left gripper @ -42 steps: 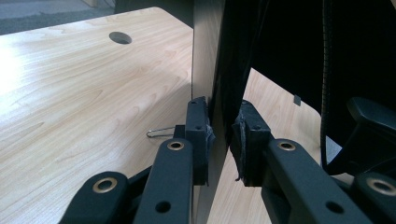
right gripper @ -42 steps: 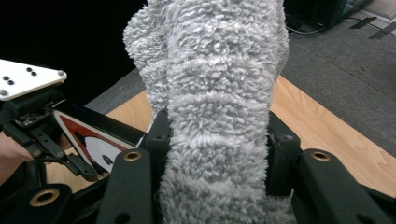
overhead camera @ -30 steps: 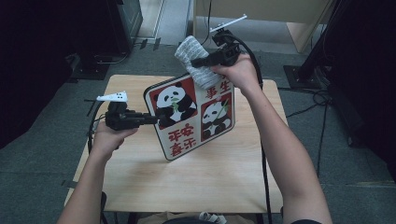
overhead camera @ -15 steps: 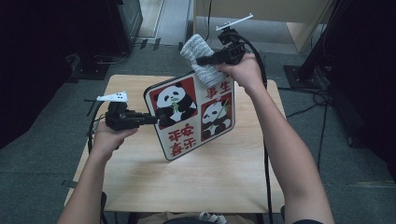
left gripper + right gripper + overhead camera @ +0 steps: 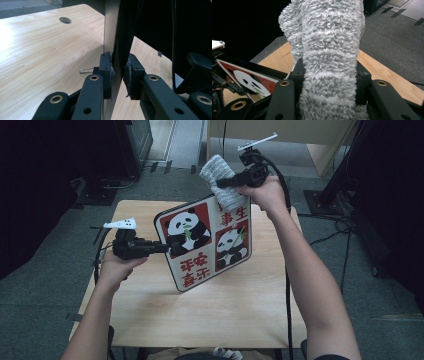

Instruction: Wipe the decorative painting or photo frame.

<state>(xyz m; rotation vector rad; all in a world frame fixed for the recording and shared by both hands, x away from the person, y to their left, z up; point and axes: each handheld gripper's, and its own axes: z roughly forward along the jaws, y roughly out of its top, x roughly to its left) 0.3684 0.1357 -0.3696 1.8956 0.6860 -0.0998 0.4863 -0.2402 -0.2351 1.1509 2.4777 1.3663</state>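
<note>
A square board (image 5: 205,245) printed with two pandas and red characters stands tilted on edge over the wooden table (image 5: 225,315). My left gripper (image 5: 167,245) is shut on its left edge; in the left gripper view the pads (image 5: 106,72) clamp the thin board (image 5: 110,32) edge-on, with the gripper (image 5: 119,72) level. My right gripper (image 5: 223,183) is shut on a fluffy grey-white cloth (image 5: 216,170) at the board's top right corner. In the right gripper view the cloth (image 5: 329,37) bulges up between the jaws of the gripper (image 5: 328,75), and the board (image 5: 249,77) lies below left.
The table top (image 5: 37,45) has a round cable hole (image 5: 65,20) and a small wire clip (image 5: 86,70) lying on it. A dark cabinet (image 5: 130,145) stands behind at the left, a wooden unit (image 5: 300,140) behind at the right, and cables (image 5: 345,227) trail over the floor on the right.
The right gripper with the cloth has shifted slightly to the right along the board's top edge. The left gripper and the board have kept still.
</note>
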